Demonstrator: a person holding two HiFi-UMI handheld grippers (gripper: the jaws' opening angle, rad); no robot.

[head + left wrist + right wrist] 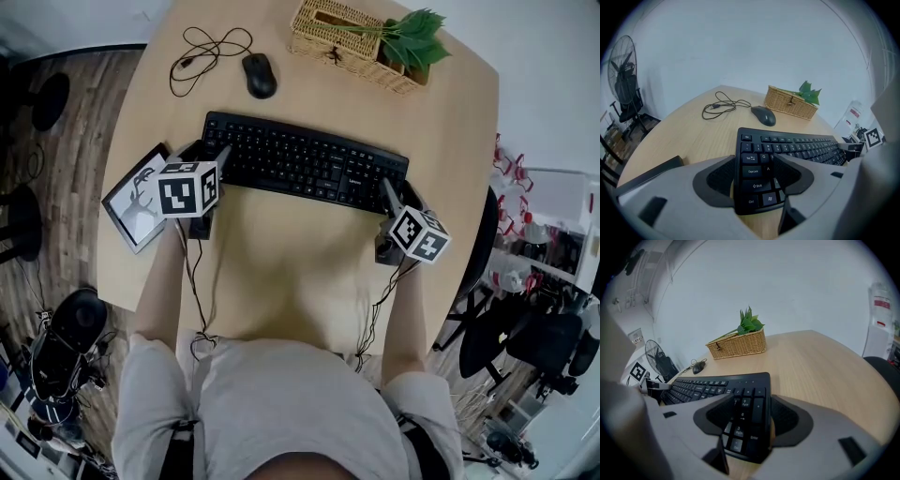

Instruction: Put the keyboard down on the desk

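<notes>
A black keyboard (305,161) stretches level across the middle of the wooden desk (291,262); I cannot tell whether it rests on the wood or hangs just above it. My left gripper (221,155) is shut on its left end: in the left gripper view the jaws (754,160) clasp the corner by the Shift and Ctrl keys (754,185). My right gripper (387,190) is shut on the right end, and the right gripper view shows the jaws (751,404) round the number pad (745,420).
Behind the keyboard lie a black mouse (260,74) and a coiled cable (208,49). A wicker basket (347,42) with green leaves (414,39) stands at the back. A framed picture (139,197) lies at the desk's left edge. Office chairs stand at the right.
</notes>
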